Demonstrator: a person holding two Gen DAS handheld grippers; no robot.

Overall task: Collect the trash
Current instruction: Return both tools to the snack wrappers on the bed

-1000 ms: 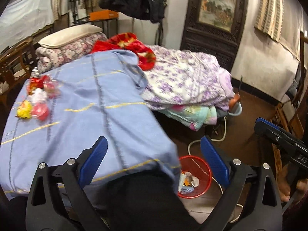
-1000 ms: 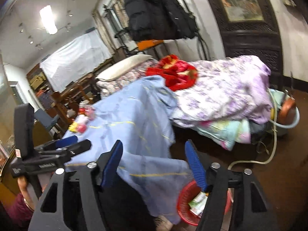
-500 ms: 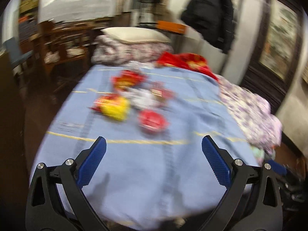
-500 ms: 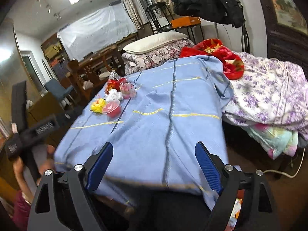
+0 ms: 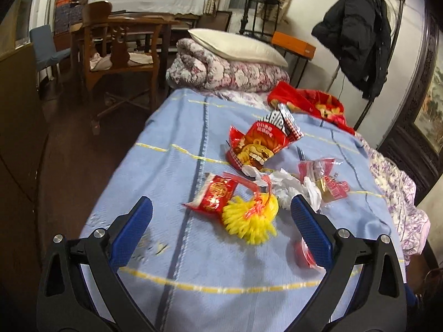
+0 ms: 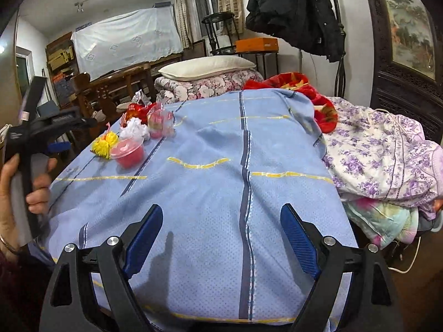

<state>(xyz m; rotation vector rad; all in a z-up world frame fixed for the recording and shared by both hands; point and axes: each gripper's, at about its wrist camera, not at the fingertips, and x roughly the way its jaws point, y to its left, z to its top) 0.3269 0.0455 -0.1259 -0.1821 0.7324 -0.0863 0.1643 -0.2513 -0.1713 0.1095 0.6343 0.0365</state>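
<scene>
Left wrist view: left gripper point(image 5: 218, 222) is spread wide over the yellow pom-pom point(image 5: 250, 220) on the blue bedsheet point(image 5: 193, 262). I'd drop straight down and pinch only that. Right wrist view: right gripper point(image 6: 221, 235) is wide and empty, with the trash pile point(image 6: 133, 135) far off to its left.

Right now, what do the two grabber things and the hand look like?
Each grabber, the left gripper and the right gripper, has black plastic arms with silver bolts and two blue ribbed fingers. A bare hand wraps the left one's black handle, with a thin bangle and a dark red sleeve.
</scene>
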